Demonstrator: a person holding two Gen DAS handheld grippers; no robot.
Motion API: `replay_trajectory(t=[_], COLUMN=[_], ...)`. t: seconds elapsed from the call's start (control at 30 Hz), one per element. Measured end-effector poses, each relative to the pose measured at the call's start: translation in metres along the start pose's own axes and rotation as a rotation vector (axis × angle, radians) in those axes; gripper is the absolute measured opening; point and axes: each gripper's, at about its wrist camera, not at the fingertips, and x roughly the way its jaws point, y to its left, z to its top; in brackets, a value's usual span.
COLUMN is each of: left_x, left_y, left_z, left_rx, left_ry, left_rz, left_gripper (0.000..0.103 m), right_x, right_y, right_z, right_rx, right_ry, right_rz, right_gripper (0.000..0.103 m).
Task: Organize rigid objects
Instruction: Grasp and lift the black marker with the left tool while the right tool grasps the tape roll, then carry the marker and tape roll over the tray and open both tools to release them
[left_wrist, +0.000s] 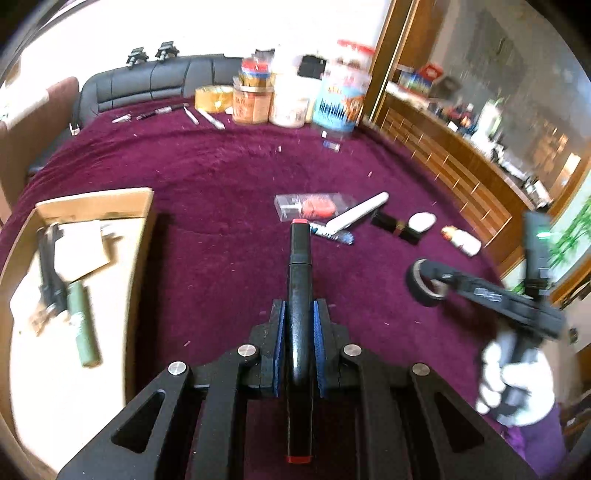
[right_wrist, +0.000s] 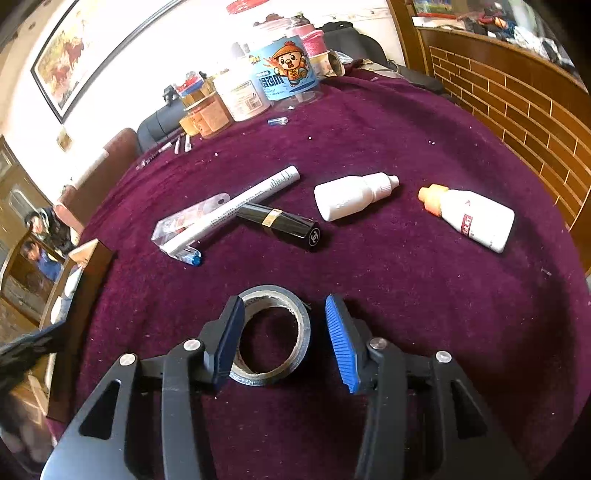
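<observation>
- Left tool (left_wrist: 299, 343) pinches the black marker (left_wrist: 300, 295) tight between its blue pads, up off the maroon desk (left_wrist: 221, 177).
- The marker's long axis runs straight along the fingers, red-tipped end pointing away toward the clutter.
- Step in hand, I'd say: marker picked, next comes carrying it left to the cardboard box (left_wrist: 92, 206) and laying it beside the green tube (left_wrist: 83, 325).
- Right tool (right_wrist: 284, 339) stands spread around the black tape roll (right_wrist: 271, 334), which lies flat on the desk; left pad touching, right pad clear.
- Farther off: white pen (right_wrist: 240, 205), lipstick tube (right_wrist: 280, 223), two white bottles (right_wrist: 354, 197), waiting.
</observation>
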Motion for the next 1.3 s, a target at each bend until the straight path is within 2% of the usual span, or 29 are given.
replay_trajectory(t=[0.07, 0.1, 0.13, 0.17, 0.2, 0.33, 0.43, 0.57, 0.67, 0.77, 0.93, 1.07, 1.2, 1.23, 1.3], left_x=[-0.015, -0.029, -0.034, -0.044, -0.051, -0.080, -0.088, -0.091, -0.093, -0.086, -0.062, -0.044, -0.038, -0.039, -0.048], left_y=[0.009, 0.015, 0.020, 0.028, 0.035, 0.074, 0.111, 0.157, 0.186, 0.208, 0.230, 0.234, 0.244, 0.247, 0.251], left_z=[-0.001, -0.004, -0.004, -0.006, -0.008, -0.018, -0.028, -0.047, -0.058, -0.064, -0.060, -0.053, -0.051, -0.052, -0.057], left_rx=[-0.011, -0.020, -0.029, -0.043, -0.055, -0.113, -0.191, -0.305, -0.360, -0.399, -0.401, -0.388, -0.401, -0.409, -0.439], left_ry=[-0.029, -0.046, -0.055, -0.069, -0.080, -0.139, -0.145, -0.134, -0.137, -0.112, -0.037, 0.006, 0.015, 0.013, -0.008], left_rz=[-0.011, -0.009, -0.006, -0.003, -0.001, 0.063, 0.093, 0.122, 0.175, 0.243, 0.275, 0.272, 0.289, 0.281, 0.217], left_gripper=[0.011, 0.012, 0.012, 0.012, 0.012, 0.012, 0.012, 0.012, 0.012, 0.012, 0.012, 0.012, 0.012, 0.013, 0.017], right_x=[0.001, 0.002, 0.003, 0.002, 0.002, -0.011, -0.026, -0.044, -0.049, -0.048, -0.031, -0.008, 0.020, 0.026, 0.042], right_y=[0.008, 0.013, 0.018, 0.021, 0.022, 0.022, 0.031, 0.060, 0.092, 0.130, 0.194, 0.241, 0.287, 0.295, 0.314], right_z=[-0.001, -0.002, -0.002, -0.003, -0.004, -0.008, -0.008, -0.003, 0.003, 0.003, -0.005, -0.017, -0.037, -0.041, -0.051], right_rx=[-0.036, -0.061, -0.085, -0.098, -0.103, -0.079, -0.068, -0.079, -0.109, -0.146, -0.211, -0.272, -0.337, -0.351, -0.384], right_ry=[0.008, 0.012, 0.014, 0.014, 0.015, -0.005, -0.039, -0.068, -0.064, -0.042, 0.032, 0.097, 0.171, 0.186, 0.227], right_rz=[-0.062, -0.112, -0.160, -0.181, -0.181, -0.131, -0.087, 0.015, 0.093, 0.168, 0.280, 0.329, 0.366, 0.368, 0.367], right_gripper=[0.038, 0.030, 0.026, 0.016, 0.011, 0.011, 0.011, 0.011, 0.011, 0.011, 0.011, 0.011, 0.011, 0.011, 0.011])
